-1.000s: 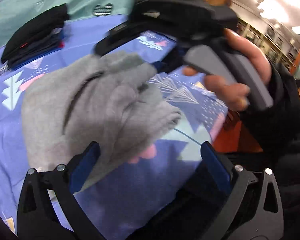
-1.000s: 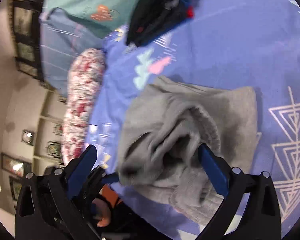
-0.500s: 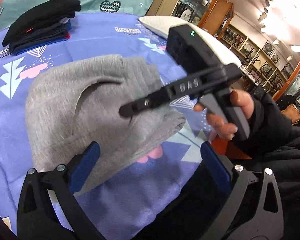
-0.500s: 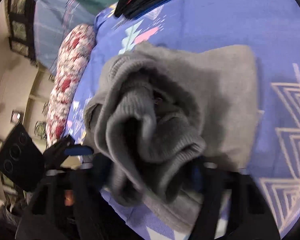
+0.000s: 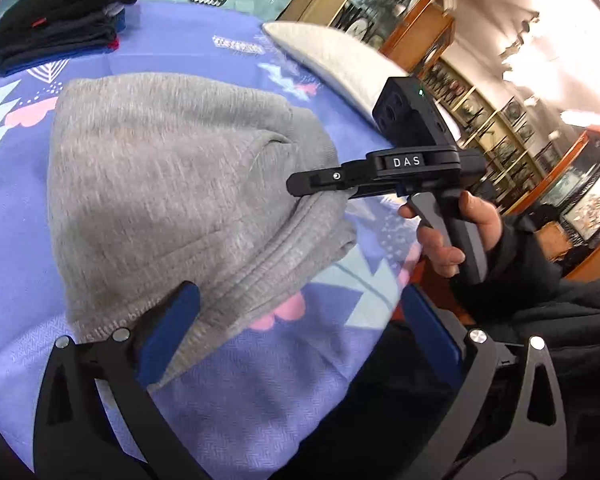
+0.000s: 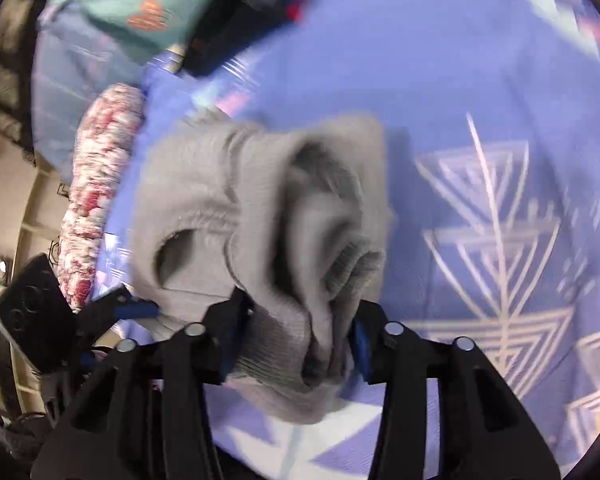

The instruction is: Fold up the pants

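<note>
The grey pants [image 5: 168, 184] lie folded in a thick bundle on the purple patterned sheet [image 5: 260, 400]. My left gripper [image 5: 296, 332] is open and empty, its left blue pad [image 5: 172, 320] touching the bundle's near edge. My right gripper [image 6: 296, 332] is shut on the bunched ribbed edge of the grey pants [image 6: 260, 216]. In the left wrist view the right gripper [image 5: 320, 180] is seen side-on at the bundle's right edge, held by a hand.
A stack of folded dark clothes [image 5: 60, 12] lies at the far left of the sheet, also in the right wrist view [image 6: 244, 20]. A white pillow [image 5: 340, 64] and a red floral pillow [image 6: 96, 200] lie at the bed's edges. Wooden display cabinets [image 5: 500, 128] stand beyond.
My right gripper has closed on the pants' bunched edge and drawn toward the bundle's right side. The left gripper stays open and has come nearer the bundle's near edge.
</note>
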A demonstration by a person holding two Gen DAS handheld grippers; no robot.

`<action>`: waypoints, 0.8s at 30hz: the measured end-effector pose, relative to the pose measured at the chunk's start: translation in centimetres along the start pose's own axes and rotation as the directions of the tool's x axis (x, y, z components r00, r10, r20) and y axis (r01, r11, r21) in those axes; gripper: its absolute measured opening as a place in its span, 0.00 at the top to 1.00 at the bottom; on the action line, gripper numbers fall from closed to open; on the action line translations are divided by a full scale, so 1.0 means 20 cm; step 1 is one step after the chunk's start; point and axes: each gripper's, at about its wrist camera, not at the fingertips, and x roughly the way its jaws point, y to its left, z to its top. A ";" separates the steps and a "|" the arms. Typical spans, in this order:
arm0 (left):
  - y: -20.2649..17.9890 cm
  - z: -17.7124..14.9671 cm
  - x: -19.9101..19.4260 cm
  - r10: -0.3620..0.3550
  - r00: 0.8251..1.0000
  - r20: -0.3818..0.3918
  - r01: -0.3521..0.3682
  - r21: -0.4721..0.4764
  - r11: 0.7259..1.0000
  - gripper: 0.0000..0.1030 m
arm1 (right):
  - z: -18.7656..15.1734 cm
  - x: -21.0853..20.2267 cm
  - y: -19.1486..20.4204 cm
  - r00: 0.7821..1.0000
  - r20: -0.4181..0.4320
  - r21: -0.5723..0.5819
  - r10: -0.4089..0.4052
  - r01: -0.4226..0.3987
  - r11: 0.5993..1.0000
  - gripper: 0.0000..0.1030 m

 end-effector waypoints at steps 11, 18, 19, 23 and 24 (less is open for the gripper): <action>0.02 0.06 -0.11 0.059 0.998 0.007 -0.059 -0.010 0.998 0.02 | 0.18 -0.37 0.64 0.970 0.243 -0.328 0.014 0.069 0.942 0.41; 0.05 -0.01 -0.04 0.046 0.998 0.032 -0.047 0.024 0.999 0.02 | 0.26 0.20 0.24 0.985 0.053 -0.116 -0.163 0.168 0.979 0.48; 0.05 -0.01 -0.04 0.052 0.998 0.025 -0.053 0.029 0.998 0.02 | 0.26 0.15 0.30 0.983 0.060 -0.118 -0.172 0.178 0.977 0.48; 0.02 0.00 -0.01 0.080 0.997 0.011 -0.080 0.056 0.995 0.02 | 0.35 0.04 0.64 0.992 0.122 -0.280 -0.027 0.060 0.958 0.38; 0.02 -0.01 -0.01 0.086 0.996 0.011 -0.086 0.059 0.995 0.02 | 0.35 0.06 0.71 0.994 0.109 -0.304 -0.007 0.040 0.952 0.34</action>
